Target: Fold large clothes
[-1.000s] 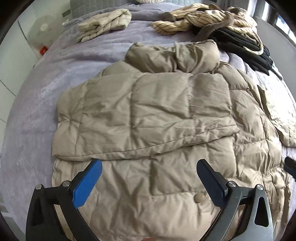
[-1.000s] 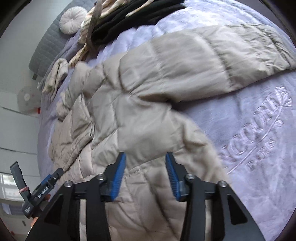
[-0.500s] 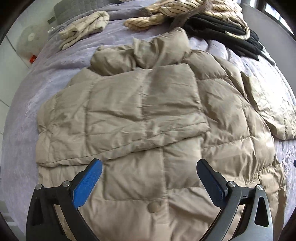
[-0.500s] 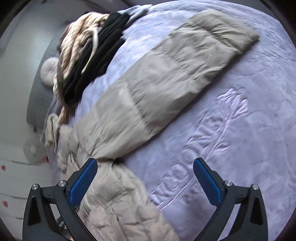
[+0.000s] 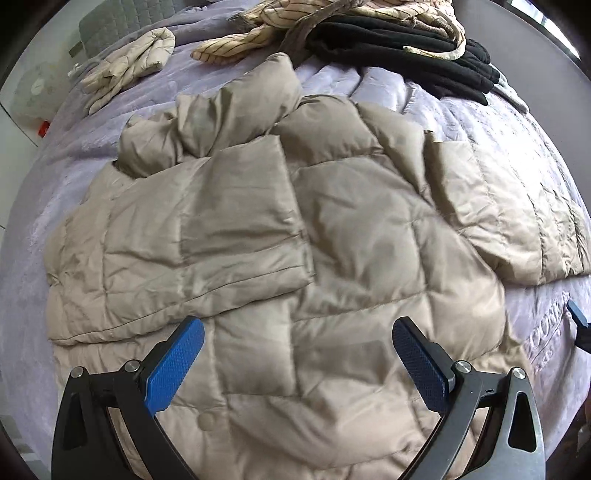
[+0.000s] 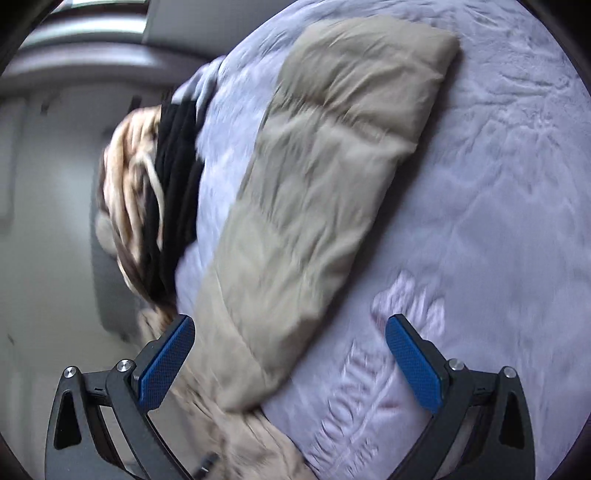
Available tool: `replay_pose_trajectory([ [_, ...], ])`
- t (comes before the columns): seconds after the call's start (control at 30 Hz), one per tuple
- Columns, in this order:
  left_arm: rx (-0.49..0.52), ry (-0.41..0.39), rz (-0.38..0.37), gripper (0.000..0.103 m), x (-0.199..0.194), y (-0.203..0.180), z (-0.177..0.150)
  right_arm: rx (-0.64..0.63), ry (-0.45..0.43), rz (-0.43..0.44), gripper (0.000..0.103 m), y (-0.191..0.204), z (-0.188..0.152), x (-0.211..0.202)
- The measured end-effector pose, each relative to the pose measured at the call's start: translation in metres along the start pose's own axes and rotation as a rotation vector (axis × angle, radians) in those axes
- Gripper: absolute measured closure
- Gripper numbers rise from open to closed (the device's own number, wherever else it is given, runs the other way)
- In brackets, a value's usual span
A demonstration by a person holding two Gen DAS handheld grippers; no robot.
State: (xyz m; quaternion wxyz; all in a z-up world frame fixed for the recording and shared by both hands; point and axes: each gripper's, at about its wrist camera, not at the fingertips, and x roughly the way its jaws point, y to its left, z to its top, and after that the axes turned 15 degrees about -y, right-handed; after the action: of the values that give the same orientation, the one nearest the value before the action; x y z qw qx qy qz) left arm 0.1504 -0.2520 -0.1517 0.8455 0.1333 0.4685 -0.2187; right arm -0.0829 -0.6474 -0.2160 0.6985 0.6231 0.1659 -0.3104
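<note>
A lilac blanket (image 5: pixel 110 122) is covering the bed, and the tan puffer jacket (image 5: pixel 332 280) is lying spread across it, directly ahead of and beneath the left gripper (image 5: pixel 297 354). That gripper is hovering with its jaws wide apart, holding nothing. One sleeve is already lying folded across the jacket's body ahead of its left finger; the other sleeve (image 6: pixel 325 177) is stretching out flat to the right, unfolded.

The right gripper (image 6: pixel 290 354) is hanging over that sleeve near the shoulder end, jaws also spread wide and empty — the cuff is lying far ahead of it, on bare blanket.

Judging by this, the sleeve-folding step is half done. The next move probably calls for reaching forward to the cuff, pinching it, and carrying it back over the body to match the first sleeve.

Only the left view is showing the whole jacket, its hood (image 5: pixel 236 110) bunched at the far end, and a separate cream garment (image 5: pixel 133 62) further off. Only the right view — blurred — is showing the sleeve's full length. A pile of clothes (image 5: pixel 369 33) is sitting beyond the jacket.
</note>
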Motion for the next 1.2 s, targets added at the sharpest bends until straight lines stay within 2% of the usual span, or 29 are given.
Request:
replay_pose_trajectory([
  [0.23, 0.018, 0.012, -0.013, 0.001, 0.001, -0.021, 0.004, 0.096, -0.023, 0.046, 0.0, -0.014, 0.037, 0.024],
  [0.37, 0.022, 0.027, -0.004, 0.001, 0.003, -0.026, 0.002, 0.094, -0.021, 0.065, 0.0, -0.013, 0.052, 0.038],
  [0.53, 0.03, 0.033, 0.019, 0.001, 0.006, -0.028, 0.003, 0.081, -0.016, 0.11, 0.0, 0.002, 0.06, 0.057],
  [0.77, 0.052, 0.028, 0.037, 0.001, 0.008, -0.034, 0.005, 0.158, 0.007, 0.168, 0.002, 0.01, 0.061, 0.072],
  [0.83, 0.051, 0.032, 0.033, 0.001, 0.008, -0.034, 0.006, 0.179, 0.023, 0.174, 0.009, 0.011, 0.06, 0.075],
  [0.9, 0.048, 0.037, 0.032, 0.001, 0.009, -0.035, 0.006, 0.2, 0.048, 0.177, 0.044, 0.01, 0.058, 0.077],
  [0.93, 0.048, 0.038, 0.035, 0.001, 0.009, -0.035, 0.006, 0.211, 0.058, 0.199, 0.05, 0.01, 0.057, 0.077],
  [1.0, 0.052, 0.033, 0.044, 0.001, 0.009, -0.035, 0.006, 0.213, 0.079, 0.263, 0.086, 0.016, 0.054, 0.077],
  [1.07, 0.063, 0.024, 0.052, 0.001, 0.007, -0.034, 0.006, 0.181, 0.086, 0.299, 0.091, 0.028, 0.051, 0.075],
  [1.2, 0.053, 0.009, 0.05, 0.001, 0.004, -0.025, 0.006, 0.142, 0.101, 0.357, 0.092, 0.056, 0.042, 0.073],
])
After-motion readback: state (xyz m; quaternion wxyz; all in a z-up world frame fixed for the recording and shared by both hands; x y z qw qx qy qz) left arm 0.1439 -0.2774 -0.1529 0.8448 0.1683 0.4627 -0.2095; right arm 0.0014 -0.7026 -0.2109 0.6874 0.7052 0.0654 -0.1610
